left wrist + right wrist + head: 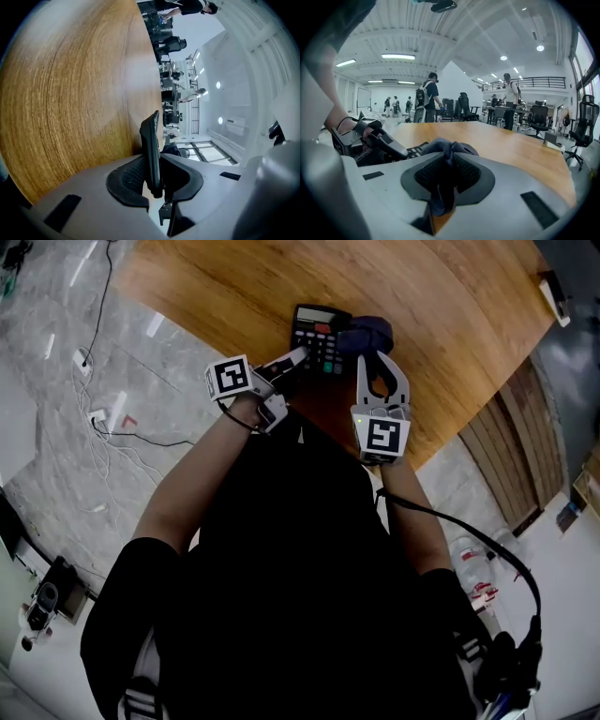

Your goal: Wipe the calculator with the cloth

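On the left, white cables [112,427] lie on the grey floor [56,352] beside the desk [450,306]. The desk is made of brown wood.

The left hand-held gripper [292,359] reaches in from the left over the near edge of the desk. Its jaws are closed on the calculator [317,336]. In the left gripper view the thin black edge of the calculator [151,145] sits between the two dark pads, and both pads press on it.

The calculator is black. It has a small screen at its far end and rows of keys. It lies on the desk close to the near edge, between the two hand-held grippers.

Just right of the calculator, and touching it, is the cloth [367,334]. It is dark blue and bunched up. The right hand-held gripper [375,358] comes in from the near side, and its jaws are closed on the cloth. In the right gripper view a fold of the cloth [446,161] is squeezed between the pads, and the rest puffs out past the tips.

A small white thing [553,292] lies far off at the right edge of the desk.
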A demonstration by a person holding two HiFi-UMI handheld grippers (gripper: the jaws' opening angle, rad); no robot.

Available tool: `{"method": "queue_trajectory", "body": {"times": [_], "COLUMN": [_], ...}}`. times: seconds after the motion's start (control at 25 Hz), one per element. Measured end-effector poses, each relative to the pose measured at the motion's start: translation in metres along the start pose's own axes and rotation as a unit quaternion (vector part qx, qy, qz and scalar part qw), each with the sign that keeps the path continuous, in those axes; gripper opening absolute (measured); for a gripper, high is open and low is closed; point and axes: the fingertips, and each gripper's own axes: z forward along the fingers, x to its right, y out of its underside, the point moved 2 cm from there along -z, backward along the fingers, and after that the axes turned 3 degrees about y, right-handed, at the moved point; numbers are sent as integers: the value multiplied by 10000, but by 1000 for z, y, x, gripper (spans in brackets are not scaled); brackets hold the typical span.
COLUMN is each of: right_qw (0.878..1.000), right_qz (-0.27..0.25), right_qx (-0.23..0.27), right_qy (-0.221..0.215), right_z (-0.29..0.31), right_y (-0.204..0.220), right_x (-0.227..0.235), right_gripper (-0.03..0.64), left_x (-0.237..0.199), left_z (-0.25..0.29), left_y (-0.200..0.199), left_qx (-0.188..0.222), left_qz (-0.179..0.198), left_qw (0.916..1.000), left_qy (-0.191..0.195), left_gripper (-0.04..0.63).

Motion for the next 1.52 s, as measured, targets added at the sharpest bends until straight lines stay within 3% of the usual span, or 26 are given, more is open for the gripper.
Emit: {"method": "queue_trajectory", "body": {"times": [0.12,0.24,0.4,0.56,0.72,0.84,0.92,1.04,1.16,1.36,1.44,1.52], "right_qw": [9998,9993,9978,9943,9879,9846,9842,9845,9864,9916,9942,9959], "right_qz": [19,127,136,284,521,735,816,866,813,669,656,596], "right_qx": [-180,-331,-522,-807,-1326,-1515,-1507,-1430,-1285,-795,-444,-62], "right_qy": [-57,103,384,631,613,468,450,530,630,776,731,670], "right_z": [9,11,12,11,17,22,20,12,0,-20,-27,-34], "right_y": [14,27,35,49,70,77,74,62,43,3,-24,-53], "right_x": [-7,-8,3,13,16,17,20,25,26,30,27,20], "right_gripper": [61,61,61,61,61,61,64,124,127,127,127,127], "left_x": [-11,-17,-14,-15,-16,-17,-18,-17,-11,21,50,84], "left_z": [2,-2,-4,-6,-4,-2,-1,-4,-16,-22,-24,-26], "left_y": [2,5,9,19,27,30,33,31,25,15,8,2], "left_qx": [-39,-198,-600,-1069,-1534,-1825,-1940,-1871,-1718,-1427,-1152,-798], "left_qz": [190,647,1447,2353,3209,3658,3814,3829,3820,4077,4352,4779], "left_qw": [9994,9950,9790,9472,9063,8769,8655,8675,8726,8733,8685,8547], "left_qy": [-284,-731,-1306,-1898,-2284,-2530,-2603,-2566,-2514,-2253,-2076,-1865], "left_gripper": [79,111,163,189,213,233,245,279,279,279,279,278]}}
